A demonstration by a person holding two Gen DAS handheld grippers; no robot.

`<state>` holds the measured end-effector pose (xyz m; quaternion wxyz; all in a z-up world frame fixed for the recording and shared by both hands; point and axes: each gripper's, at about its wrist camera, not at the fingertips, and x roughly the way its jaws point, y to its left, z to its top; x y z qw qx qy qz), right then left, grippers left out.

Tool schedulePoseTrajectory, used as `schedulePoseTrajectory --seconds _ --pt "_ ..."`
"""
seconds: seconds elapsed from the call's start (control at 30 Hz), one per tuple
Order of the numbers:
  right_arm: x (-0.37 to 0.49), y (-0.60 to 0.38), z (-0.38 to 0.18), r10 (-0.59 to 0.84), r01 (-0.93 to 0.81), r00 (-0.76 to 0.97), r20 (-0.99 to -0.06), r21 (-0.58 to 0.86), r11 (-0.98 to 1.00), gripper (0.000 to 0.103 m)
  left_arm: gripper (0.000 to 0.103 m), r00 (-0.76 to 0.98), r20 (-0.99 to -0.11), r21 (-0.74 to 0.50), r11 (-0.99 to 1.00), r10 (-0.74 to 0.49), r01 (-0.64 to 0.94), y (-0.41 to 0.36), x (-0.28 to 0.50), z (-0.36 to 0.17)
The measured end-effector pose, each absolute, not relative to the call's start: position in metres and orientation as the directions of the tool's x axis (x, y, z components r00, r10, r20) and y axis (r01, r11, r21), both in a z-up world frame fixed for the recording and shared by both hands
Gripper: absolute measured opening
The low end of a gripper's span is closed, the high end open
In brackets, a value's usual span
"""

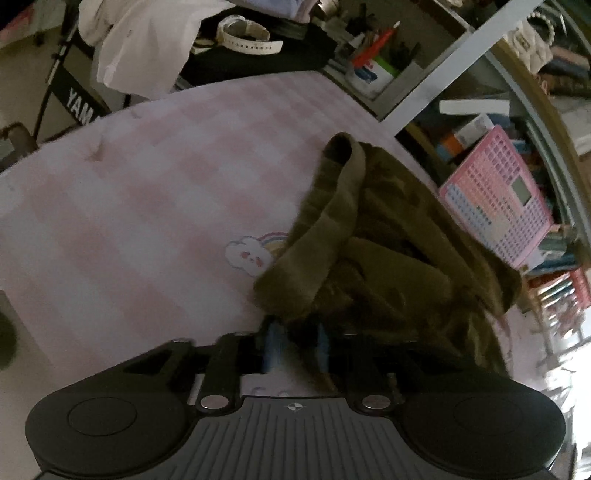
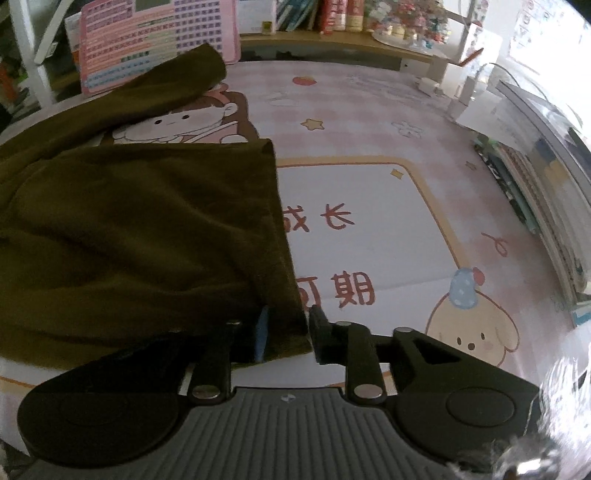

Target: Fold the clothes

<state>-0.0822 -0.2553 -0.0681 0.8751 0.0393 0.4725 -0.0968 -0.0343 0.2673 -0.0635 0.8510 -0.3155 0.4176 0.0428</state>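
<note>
An olive-brown garment [image 1: 388, 243] lies bunched on the pink checked desk mat [image 1: 147, 192], one sleeve looping up toward the far edge. My left gripper [image 1: 295, 343] is shut on the garment's near edge, cloth pinched between the blue pads. In the right wrist view the same garment [image 2: 129, 229] spreads over the left half of the cartoon-printed mat [image 2: 406, 155], a sleeve reaching the far left. My right gripper [image 2: 286, 334] is shut on the garment's near right corner, fabric filling the gap between the fingers.
A pink keyboard-like toy [image 1: 498, 210] leans against shelves of books behind the mat. White cloth and a white watch [image 1: 247, 37] sit on a dark stand at the back left. Books [image 2: 535, 192] line the right edge. A shelf of books and trinkets [image 2: 351, 18] runs behind.
</note>
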Motion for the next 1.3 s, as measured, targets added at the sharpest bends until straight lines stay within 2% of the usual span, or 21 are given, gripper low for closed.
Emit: schedulePoseTrajectory --seconds 0.07,0.13,0.23,0.43,0.6,0.87,1.3 --pt "-0.083 -0.259 -0.067 -0.139 0.244 0.532 -0.835 -0.006 0.970 0.040 0.049 0.640 -0.753 -0.459 0.818 -0.153 -0.346 0.270 -0.036 -0.057" --pt "-0.084 -0.263 -0.065 -0.144 0.285 0.531 -0.835 0.017 0.958 0.049 0.049 0.648 -0.751 -0.427 0.843 -0.127 -0.329 0.272 -0.038 -0.049" --pt "-0.086 -0.262 -0.059 -0.154 0.318 0.554 -0.818 0.037 0.947 0.053 0.049 0.680 -0.727 -0.382 0.878 -0.092 -0.289 0.272 -0.038 -0.033" --pt "-0.090 -0.243 -0.038 -0.152 0.303 0.639 -0.754 0.065 0.951 0.057 0.050 0.746 -0.649 -0.385 0.910 -0.147 -0.155 0.253 -0.028 -0.012" --pt "-0.096 -0.227 -0.022 -0.134 0.280 0.707 -0.694 0.101 0.955 0.062 0.050 0.740 -0.632 -0.381 0.924 -0.232 -0.035 0.222 -0.017 -0.015" --pt "-0.110 -0.214 -0.019 -0.168 0.306 0.694 -0.700 0.077 0.949 0.063 0.050 0.728 -0.631 -0.279 0.954 -0.268 0.109 0.180 -0.013 -0.018" --pt "-0.107 -0.211 -0.017 -0.140 0.262 0.693 -0.708 0.067 0.963 0.065 0.051 0.709 -0.653 -0.283 0.954 -0.267 0.099 0.168 -0.018 -0.025"
